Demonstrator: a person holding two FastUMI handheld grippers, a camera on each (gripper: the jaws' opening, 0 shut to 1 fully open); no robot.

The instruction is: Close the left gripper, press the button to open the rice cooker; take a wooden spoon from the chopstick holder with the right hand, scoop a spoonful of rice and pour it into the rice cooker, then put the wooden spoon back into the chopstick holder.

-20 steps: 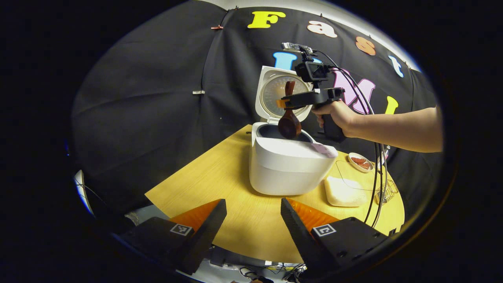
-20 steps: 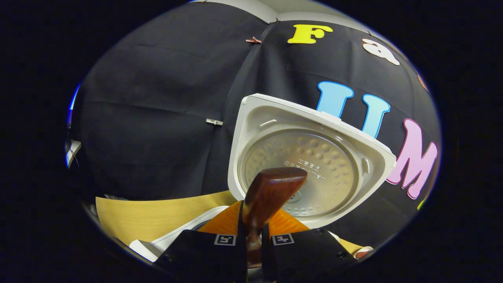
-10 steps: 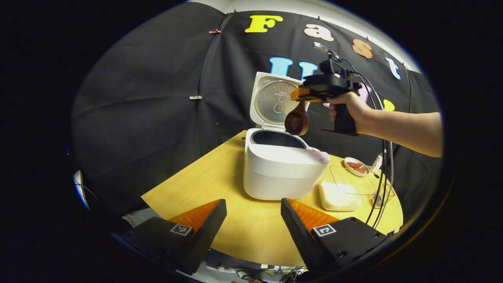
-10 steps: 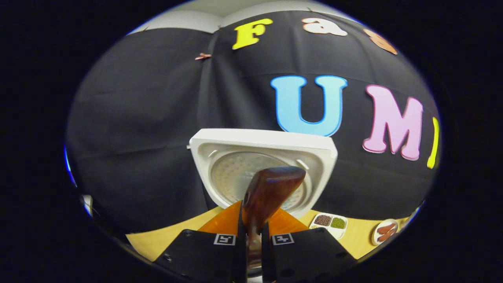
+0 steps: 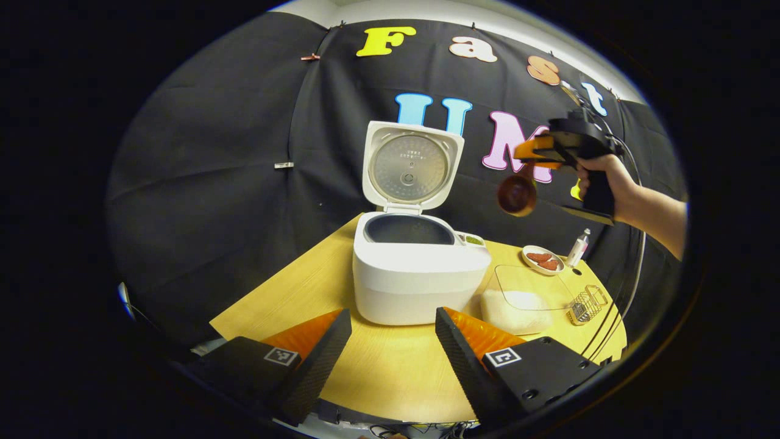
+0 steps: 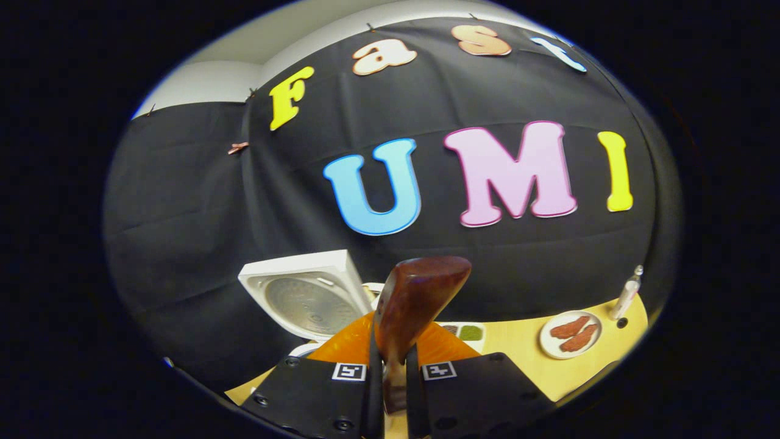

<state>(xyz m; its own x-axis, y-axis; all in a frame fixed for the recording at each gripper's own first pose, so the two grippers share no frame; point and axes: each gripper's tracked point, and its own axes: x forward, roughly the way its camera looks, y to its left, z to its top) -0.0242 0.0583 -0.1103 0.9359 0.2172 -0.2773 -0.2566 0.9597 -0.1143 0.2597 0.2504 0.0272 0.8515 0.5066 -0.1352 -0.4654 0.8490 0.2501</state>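
Note:
The white rice cooker (image 5: 420, 274) stands on the yellow table (image 5: 390, 366) with its lid (image 5: 413, 166) upright and the dark pot exposed. My left gripper (image 5: 393, 341) hangs open and holds nothing, low in front of the cooker. High and to the right of the cooker, a hand (image 5: 600, 177) holds my right gripper (image 5: 529, 152), shut on the wooden spoon (image 5: 517, 194), whose bowl hangs down. In the right gripper view the spoon (image 6: 417, 299) rises between the shut fingers of my right gripper (image 6: 390, 390), with the cooker lid (image 6: 304, 299) to its left. A wire chopstick holder (image 5: 586, 303) sits at the table's right edge.
A white tray of rice (image 5: 515, 305) lies right of the cooker beside a clear sheet (image 5: 536, 283). A plate of sausage pieces (image 5: 541, 258) (image 6: 570, 334) and a small bottle (image 5: 577, 247) (image 6: 627, 292) stand behind. A dish of beans (image 6: 463, 332) sits by the cooker. Cables hang from the right gripper.
My right gripper has carried the spoon from over the cooker's pot up and off to the right. The left gripper view has shifted slightly; its fingers stay open.

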